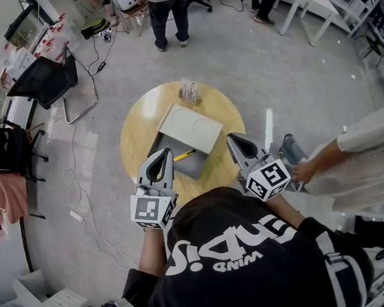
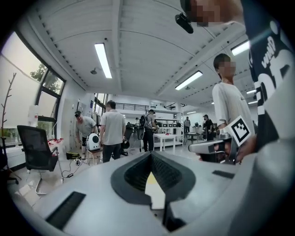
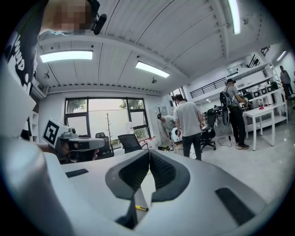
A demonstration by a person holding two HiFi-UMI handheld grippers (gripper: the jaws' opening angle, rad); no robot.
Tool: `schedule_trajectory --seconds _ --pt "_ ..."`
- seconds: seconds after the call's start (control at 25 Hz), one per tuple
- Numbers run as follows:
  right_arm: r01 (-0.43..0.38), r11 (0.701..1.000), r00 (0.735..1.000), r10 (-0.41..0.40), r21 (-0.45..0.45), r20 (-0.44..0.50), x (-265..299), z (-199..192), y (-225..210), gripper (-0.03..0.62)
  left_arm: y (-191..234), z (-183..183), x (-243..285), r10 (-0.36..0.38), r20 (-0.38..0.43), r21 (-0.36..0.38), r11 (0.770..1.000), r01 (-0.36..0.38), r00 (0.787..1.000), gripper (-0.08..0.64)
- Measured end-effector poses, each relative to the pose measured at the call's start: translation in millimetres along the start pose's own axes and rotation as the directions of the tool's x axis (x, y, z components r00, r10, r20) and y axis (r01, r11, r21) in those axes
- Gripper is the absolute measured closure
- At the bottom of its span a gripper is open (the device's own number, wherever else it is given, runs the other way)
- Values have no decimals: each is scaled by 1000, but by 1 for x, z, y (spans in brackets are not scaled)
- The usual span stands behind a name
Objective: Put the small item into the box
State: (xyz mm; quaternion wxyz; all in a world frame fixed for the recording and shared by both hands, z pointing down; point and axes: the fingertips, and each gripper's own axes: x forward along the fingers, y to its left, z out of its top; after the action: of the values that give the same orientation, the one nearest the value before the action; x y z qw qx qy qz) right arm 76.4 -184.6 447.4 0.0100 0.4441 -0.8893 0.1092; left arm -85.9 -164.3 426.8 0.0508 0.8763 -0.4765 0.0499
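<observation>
- L gripper [image 1: 160,152]: my jaws are shut tip to tip, nothing between them. Hangs over the near-left part of the worktop [image 1: 136,130], just beside the box [image 1: 188,170] at its left corner.
- R gripper [image 1: 232,138]: jaws together too, empty. Sits over the worktop's right rim, near the box's right side.
- box: grey, open, lid [image 1: 190,126] tilted back toward the far side. Mid-worktop, bare wood strip all round to the rim.
- small yellow item [image 1: 184,155]: lies slanted inside the box, apart from both my grippers.
- small stand [image 1: 190,92]: at the far worktop edge, behind the lid.
- chair [image 1: 44,80]: well off to the left.
- another person's hand [image 1: 303,171]: close by my R gripper.
</observation>
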Motion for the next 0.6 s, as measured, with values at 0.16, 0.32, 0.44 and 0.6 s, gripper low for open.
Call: schedule_trajectory --seconds 0.16,0.32,0.44,0.6 --pt "-10 1000 1000 10 -2 4 -2 2 6 588 2 0 -11 27 30 -26 999 -26 999 549" --pt "-18 1000 1000 19 -11 7 -3 5 10 589 0 1 -14 33 41 -39 999 -31 999 549" --pt "-25 1000 1000 25 -17 11 -4 6 11 589 -3 3 -13 30 49 -38 999 -28 998 549" --pt "-28 999 1000 28 -17 15 -3 5 12 589 -3 2 -12 31 53 -44 999 -29 998 549"
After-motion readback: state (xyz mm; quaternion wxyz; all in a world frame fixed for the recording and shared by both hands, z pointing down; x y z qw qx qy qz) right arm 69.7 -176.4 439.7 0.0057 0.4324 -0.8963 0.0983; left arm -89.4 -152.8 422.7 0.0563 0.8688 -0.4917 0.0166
